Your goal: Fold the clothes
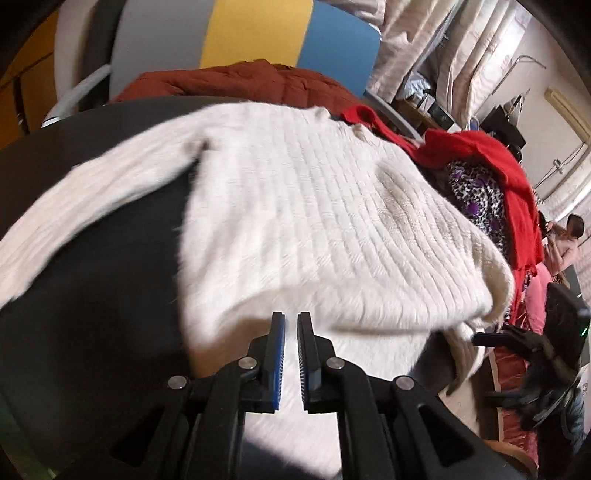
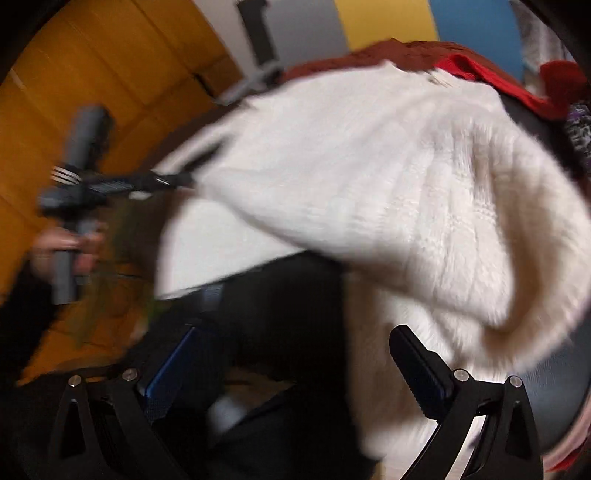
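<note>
Left fingers point(image 1: 276, 343), nearly together and empty, hover over white sweater point(image 1: 295, 206).

From where I looked, the dark round table point(image 1: 92, 295) anchored everything. Behind its far edge stood a chair point(image 1: 255, 33) with a back panelled in grey, yellow and blue. Past the table's right side hung pale curtains point(image 1: 417, 44), and farther right of it a person point(image 1: 567, 243) stood well apart, near the wall. To the table's left, in my right-hand view, ran an orange-yellow wall point(image 2: 110, 74), blurred. Below the table's right rim sat a black office chair point(image 1: 546, 354)
</note>
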A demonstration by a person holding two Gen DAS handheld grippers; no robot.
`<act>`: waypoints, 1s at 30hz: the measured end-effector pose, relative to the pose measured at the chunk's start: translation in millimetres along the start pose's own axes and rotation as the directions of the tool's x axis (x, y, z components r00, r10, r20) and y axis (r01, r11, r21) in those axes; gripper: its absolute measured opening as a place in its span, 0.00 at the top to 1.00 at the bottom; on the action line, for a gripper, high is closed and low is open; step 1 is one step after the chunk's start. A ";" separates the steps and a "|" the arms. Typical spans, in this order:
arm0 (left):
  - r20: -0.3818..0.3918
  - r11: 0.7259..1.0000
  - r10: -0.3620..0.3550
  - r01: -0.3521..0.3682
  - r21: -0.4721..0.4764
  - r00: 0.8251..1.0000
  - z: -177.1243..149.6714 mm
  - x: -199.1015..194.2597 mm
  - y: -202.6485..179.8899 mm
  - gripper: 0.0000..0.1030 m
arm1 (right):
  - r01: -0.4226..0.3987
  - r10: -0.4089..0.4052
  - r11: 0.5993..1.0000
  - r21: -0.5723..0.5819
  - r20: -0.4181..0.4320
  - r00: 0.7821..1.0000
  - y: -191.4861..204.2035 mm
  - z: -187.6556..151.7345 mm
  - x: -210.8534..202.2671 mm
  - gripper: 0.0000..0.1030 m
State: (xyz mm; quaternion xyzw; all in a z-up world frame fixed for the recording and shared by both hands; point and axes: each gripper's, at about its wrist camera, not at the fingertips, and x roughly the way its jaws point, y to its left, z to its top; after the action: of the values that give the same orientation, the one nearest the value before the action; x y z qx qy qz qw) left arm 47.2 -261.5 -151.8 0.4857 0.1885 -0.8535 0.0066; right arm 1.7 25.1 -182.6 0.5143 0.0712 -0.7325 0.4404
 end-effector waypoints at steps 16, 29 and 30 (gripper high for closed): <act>-0.200 0.982 0.153 -0.172 -0.080 0.968 -51.9 -36.2 75.3 0.93 | 0.436 -0.396 0.893 0.111 -0.268 0.878 -101.6 -73.7 -81.9 0.00; 0.060 0.998 -0.040 0.042 -0.039 0.997 55.7 -65.4 57.5 0.92 | -0.019 -0.023 0.949 0.313 0.130 0.991 -32.9 103.1 -37.0 0.00; 0.049 0.999 -0.034 0.035 -0.027 0.998 67.0 -55.7 55.0 0.92 | -0.004 -0.028 0.941 0.338 0.089 0.996 -35.4 111.3 -16.7 0.00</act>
State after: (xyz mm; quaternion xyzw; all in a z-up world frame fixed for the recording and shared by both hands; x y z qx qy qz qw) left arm 31.9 -344.2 -92.2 0.4614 0.2084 -0.8624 0.0034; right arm -99.2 -6.1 -130.0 0.5474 -0.0729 -0.7595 0.3438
